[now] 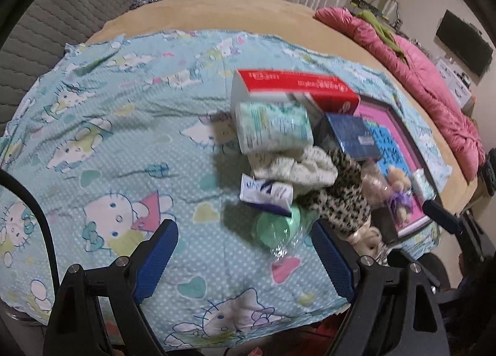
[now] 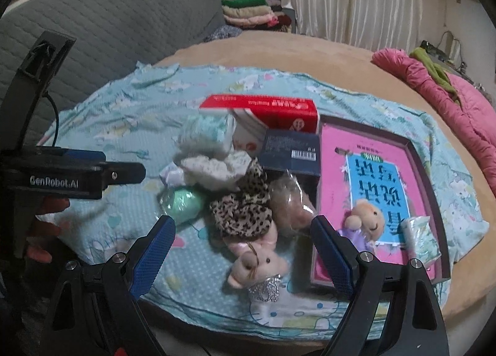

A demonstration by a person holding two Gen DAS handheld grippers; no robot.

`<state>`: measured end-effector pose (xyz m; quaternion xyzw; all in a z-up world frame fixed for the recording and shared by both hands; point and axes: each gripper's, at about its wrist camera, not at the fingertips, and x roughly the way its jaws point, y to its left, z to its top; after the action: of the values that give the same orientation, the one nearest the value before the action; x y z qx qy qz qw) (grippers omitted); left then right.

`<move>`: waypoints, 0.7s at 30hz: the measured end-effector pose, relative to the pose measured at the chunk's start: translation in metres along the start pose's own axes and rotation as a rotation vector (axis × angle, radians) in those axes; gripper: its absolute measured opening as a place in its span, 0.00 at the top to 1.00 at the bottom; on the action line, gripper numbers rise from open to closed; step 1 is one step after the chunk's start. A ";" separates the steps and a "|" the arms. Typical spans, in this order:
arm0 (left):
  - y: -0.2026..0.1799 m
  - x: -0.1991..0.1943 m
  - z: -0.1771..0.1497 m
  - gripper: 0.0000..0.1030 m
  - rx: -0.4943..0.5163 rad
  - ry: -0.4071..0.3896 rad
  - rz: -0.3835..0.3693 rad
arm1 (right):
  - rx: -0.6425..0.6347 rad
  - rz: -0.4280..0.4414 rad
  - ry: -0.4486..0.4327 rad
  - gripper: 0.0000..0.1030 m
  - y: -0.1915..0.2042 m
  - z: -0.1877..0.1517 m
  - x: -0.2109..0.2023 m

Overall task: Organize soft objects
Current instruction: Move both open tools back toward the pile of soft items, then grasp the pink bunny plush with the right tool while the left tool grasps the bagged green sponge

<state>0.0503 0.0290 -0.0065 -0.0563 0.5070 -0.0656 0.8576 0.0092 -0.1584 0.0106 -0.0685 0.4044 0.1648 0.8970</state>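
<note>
Soft-toy pile (image 2: 241,210) (both jaws spread)

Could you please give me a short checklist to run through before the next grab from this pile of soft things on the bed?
1. Right hand-held gripper open: ok, jaws spread wide.
2. Left hand-held gripper open: ok, nothing between its fingers.
3. Pig plush reachable: ok, it lies just ahead of the right jaws.
4. Pig plush free of neighbours: not ok, the leopard cloth lies against it.
5. Green bundle free for the left: not ok, a small white box rests on it.
6. Where sorted things go: cannot tell.
</note>
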 end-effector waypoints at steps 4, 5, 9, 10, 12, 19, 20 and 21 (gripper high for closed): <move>-0.005 0.011 -0.005 0.15 0.013 0.027 -0.006 | -0.003 -0.004 0.037 0.13 0.000 -0.005 0.011; -0.006 0.014 -0.006 0.15 0.017 0.032 -0.006 | -0.008 -0.004 0.044 0.13 0.001 -0.006 0.012; -0.007 0.021 -0.007 0.15 0.021 0.045 -0.013 | -0.028 -0.011 0.070 0.13 0.004 -0.010 0.020; -0.008 0.023 -0.007 0.15 0.023 0.049 -0.015 | -0.030 -0.009 0.078 0.13 0.004 -0.010 0.022; -0.009 0.028 -0.007 0.15 0.024 0.058 -0.018 | -0.033 -0.009 0.089 0.13 0.005 -0.011 0.026; -0.011 0.045 -0.007 0.15 0.024 0.082 -0.026 | -0.053 -0.025 0.148 0.13 0.008 -0.014 0.046; -0.011 0.046 -0.006 0.15 0.023 0.084 -0.024 | -0.057 -0.034 0.153 0.13 0.008 -0.014 0.048; -0.011 0.048 -0.006 0.15 0.023 0.086 -0.023 | -0.064 -0.040 0.156 0.13 0.009 -0.014 0.051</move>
<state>0.0676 0.0097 -0.0485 -0.0492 0.5420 -0.0837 0.8348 0.0277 -0.1416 -0.0372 -0.1177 0.4663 0.1537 0.8632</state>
